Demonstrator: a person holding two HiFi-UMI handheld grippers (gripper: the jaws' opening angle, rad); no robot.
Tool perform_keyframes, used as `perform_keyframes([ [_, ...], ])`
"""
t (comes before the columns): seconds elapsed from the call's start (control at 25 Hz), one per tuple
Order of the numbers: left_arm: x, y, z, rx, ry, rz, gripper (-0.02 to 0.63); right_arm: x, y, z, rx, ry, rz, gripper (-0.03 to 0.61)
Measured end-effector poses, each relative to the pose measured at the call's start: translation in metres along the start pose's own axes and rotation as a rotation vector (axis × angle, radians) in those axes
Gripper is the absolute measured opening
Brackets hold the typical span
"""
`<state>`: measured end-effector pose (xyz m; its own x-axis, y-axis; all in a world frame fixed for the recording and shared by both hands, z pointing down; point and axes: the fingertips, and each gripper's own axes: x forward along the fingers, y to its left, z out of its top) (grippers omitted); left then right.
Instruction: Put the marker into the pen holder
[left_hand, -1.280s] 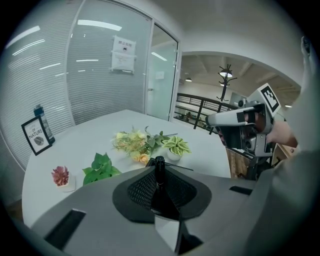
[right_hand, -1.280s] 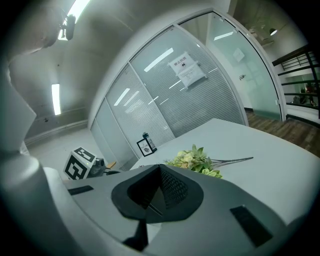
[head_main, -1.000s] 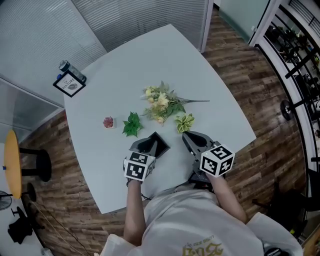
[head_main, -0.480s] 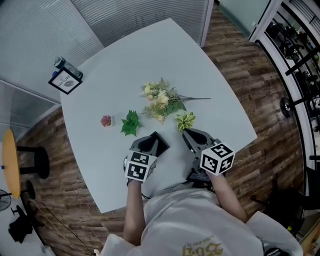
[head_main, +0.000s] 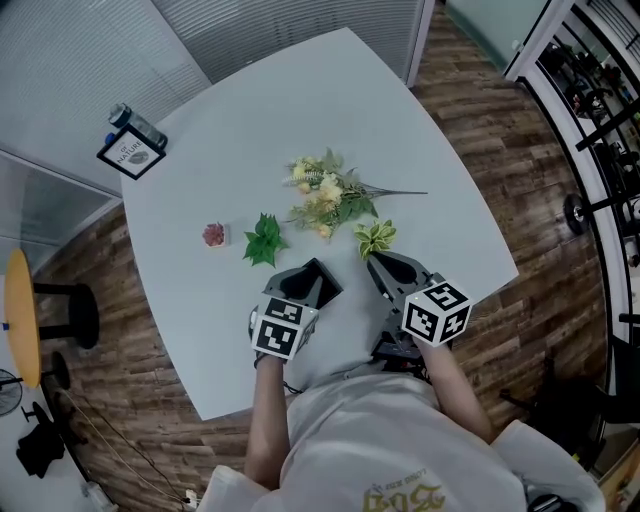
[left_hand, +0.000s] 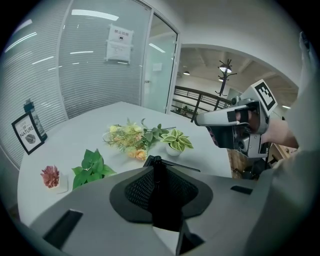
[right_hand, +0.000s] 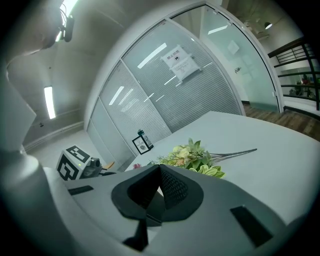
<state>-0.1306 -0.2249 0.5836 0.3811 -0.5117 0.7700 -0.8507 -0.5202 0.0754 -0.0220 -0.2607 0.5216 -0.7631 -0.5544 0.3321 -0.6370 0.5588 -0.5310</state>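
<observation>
Marker: found upright between the jaws of the left tool, which is closed on its dark barrel. The cap end stands just above the jaw tips. This grip suits lowering the marker end-first into a container.

Right tool: jaws together, nothing between them. It is held level beside the left one, apparently idle or in reserve to steady something.

Black square-edged thing: touching or just past the left jaw tips. Judged to be the pen holder, though it is too hidden to confirm. If so, the marker is already positioned over it.

Tabletop:
- **Just beyond the tools:** a small striped-leaf plant and a green sprig.
- **Further out:** a bunch of flowers and a pink plant.
- **Far corner, well apart:** a framed sign and a bottle.

None of these obstructs the work.
</observation>
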Motion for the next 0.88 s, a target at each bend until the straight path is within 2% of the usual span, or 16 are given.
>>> perform_keyframes([
  [0.32, 0.001, -0.001, -0.001, 0.016, 0.014, 0.015, 0.083, 0.001, -0.003, 0.005, 0.008, -0.019, 0.008, 0.017],
  [0.52, -0.001, -0.001, 0.001, -0.008, 0.0, 0.013, 0.103, -0.001, -0.001, 0.008, 0.0, -0.021, 0.014, 0.017],
  [0.76, -0.024, 0.005, 0.014, -0.068, -0.111, 0.079, 0.109, -0.007, 0.008, 0.017, -0.046, -0.035, 0.029, 0.017],
  [0.88, -0.041, 0.008, 0.023, -0.137, -0.194, 0.08, 0.109, -0.011, 0.016, 0.023, -0.07, -0.052, 0.037, 0.017],
])
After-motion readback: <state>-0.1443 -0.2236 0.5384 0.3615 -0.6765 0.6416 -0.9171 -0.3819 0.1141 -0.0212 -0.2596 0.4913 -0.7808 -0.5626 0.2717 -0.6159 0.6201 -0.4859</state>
